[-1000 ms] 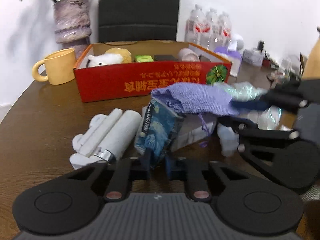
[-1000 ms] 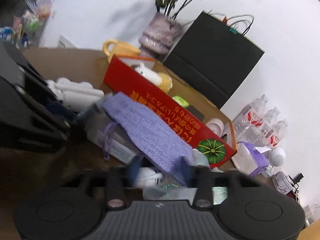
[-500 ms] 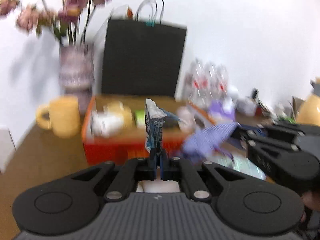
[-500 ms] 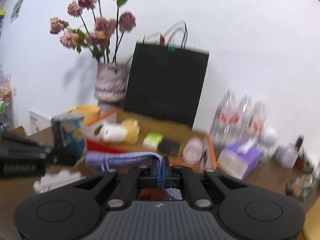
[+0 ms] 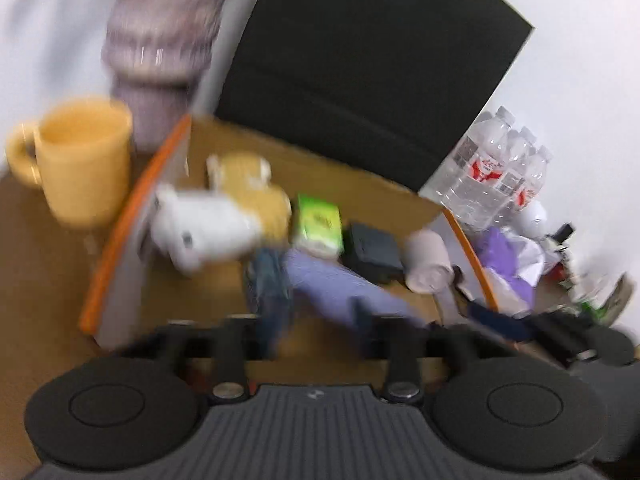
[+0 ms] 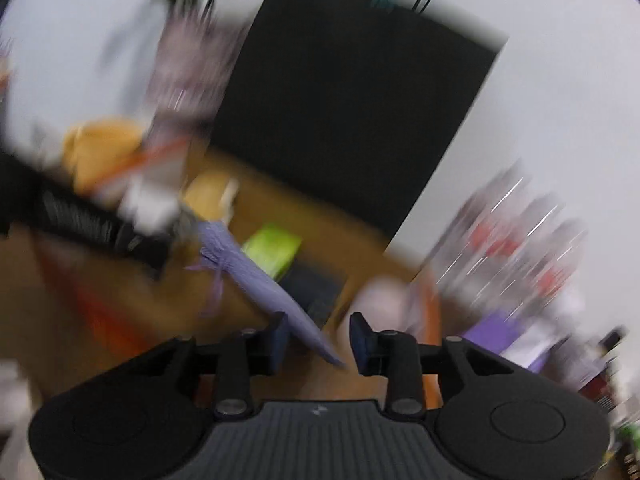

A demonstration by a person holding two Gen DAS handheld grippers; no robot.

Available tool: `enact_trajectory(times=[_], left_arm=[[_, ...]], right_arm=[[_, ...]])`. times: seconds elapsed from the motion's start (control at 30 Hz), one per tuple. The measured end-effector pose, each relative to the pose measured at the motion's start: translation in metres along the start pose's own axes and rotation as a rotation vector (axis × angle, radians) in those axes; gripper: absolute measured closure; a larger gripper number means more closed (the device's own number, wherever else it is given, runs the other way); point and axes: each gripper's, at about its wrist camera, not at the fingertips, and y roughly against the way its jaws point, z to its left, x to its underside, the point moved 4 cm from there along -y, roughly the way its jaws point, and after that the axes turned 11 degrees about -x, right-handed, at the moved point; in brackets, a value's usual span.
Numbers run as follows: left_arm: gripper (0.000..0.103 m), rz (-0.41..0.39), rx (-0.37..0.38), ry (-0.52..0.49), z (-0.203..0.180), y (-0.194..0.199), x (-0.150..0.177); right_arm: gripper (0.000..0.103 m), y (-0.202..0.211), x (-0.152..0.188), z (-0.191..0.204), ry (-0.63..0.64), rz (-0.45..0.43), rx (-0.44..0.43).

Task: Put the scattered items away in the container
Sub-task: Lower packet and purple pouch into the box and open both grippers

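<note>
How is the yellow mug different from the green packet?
The yellow mug stands outside the box, on the table at its left; the green packet lies inside it. The mug is round, upright and has a handle; the packet is flat and boxy. The mug looks bigger than the packet. Both are plain, bright colours and neither is held by a gripper.

Heavy motion blur in both wrist views; several items only partly readable.
Vase (image 5: 160, 52) is cut off at the top edge and smeared. Blue packet (image 5: 270, 280) and purple pouch (image 5: 340, 288) are blurred, and contact with the left gripper (image 5: 316, 332) cannot be determined. In the right wrist view, water bottles (image 6: 516, 240) are reduced to streaks and the mug (image 6: 104, 148) is smeared.
</note>
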Motion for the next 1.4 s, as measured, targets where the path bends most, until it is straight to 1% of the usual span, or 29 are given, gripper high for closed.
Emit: enact_trajectory(times=[0.03,0.1,0.13,0.17,0.2,0.23,0.3,0.37,0.43,0.47,0.57,0.63,0.8,0.93,1.03,1.17,1.27,1.4], left_arm=[[0.031,-0.009,0.0,-0.001,0.0,0.0,0.001],[0.026,-0.019,-0.032,-0.034,-0.003,0.002,-0.001],[0.015,-0.015,-0.044,-0.043,-0.005,0.002,-0.002],[0.002,-0.009,-0.055,-0.05,-0.006,0.001,-0.003],[0.0,-0.002,-0.066,-0.056,-0.007,0.0,-0.005],[0.0,0.012,-0.077,-0.07,-0.009,-0.002,-0.007],[0.0,0.08,-0.108,-0.133,-0.012,-0.01,-0.011],[0.0,0.117,-0.155,-0.169,-0.012,-0.014,-0.013],[0.0,0.137,-0.196,-0.189,-0.009,-0.015,-0.015],[0.0,0.138,-0.207,-0.191,-0.007,-0.013,-0.017],[0.0,0.125,-0.216,-0.22,-0.001,-0.002,-0.024],[0.0,0.146,-0.229,-0.241,-0.002,-0.003,-0.024],[0.0,0.2,-0.26,-0.294,-0.004,-0.005,-0.023],[0.0,0.24,-0.283,-0.333,-0.005,-0.006,-0.022],[0.0,0.243,-0.292,-0.327,-0.006,0.002,-0.021],[0.0,0.242,-0.304,-0.32,-0.007,0.018,-0.018],[0.0,0.239,-0.312,-0.314,-0.008,0.03,-0.015],[0.0,0.205,-0.297,-0.305,-0.008,0.054,-0.009]], right_arm=[[0.066,-0.004,0.003,-0.003,-0.036,0.017,-0.034],[0.033,-0.006,0.004,-0.017,-0.187,0.014,-0.095],[0.027,-0.006,0.005,-0.024,-0.263,0.012,-0.125],[0.019,-0.007,0.005,-0.03,-0.336,0.011,-0.16],[0.015,-0.008,0.005,-0.033,-0.4,0.009,-0.206],[0.014,-0.01,0.005,-0.035,-0.453,0.018,-0.244],[0.011,-0.019,0.004,-0.034,-0.479,0.096,-0.262],[0.01,-0.026,0.004,-0.033,-0.485,0.195,-0.202],[0.004,-0.032,0.004,-0.031,-0.49,0.293,-0.143],[0.004,-0.034,0.004,-0.031,-0.493,0.335,-0.12],[0.004,-0.033,0.002,-0.038,-0.529,0.378,-0.136],[0.004,-0.03,0.001,-0.045,-0.566,0.396,-0.157],[0.003,-0.019,-0.005,-0.053,-0.642,0.39,-0.201],[0.002,-0.009,-0.01,-0.053,-0.658,0.376,-0.223],[0.002,-0.003,-0.009,-0.052,-0.663,0.387,-0.21],[0.002,0.005,-0.007,-0.048,-0.666,0.386,-0.218],[0.002,0.014,-0.004,-0.043,-0.669,0.367,-0.22],[0.002,0.033,0.001,-0.031,-0.652,0.336,-0.2]])
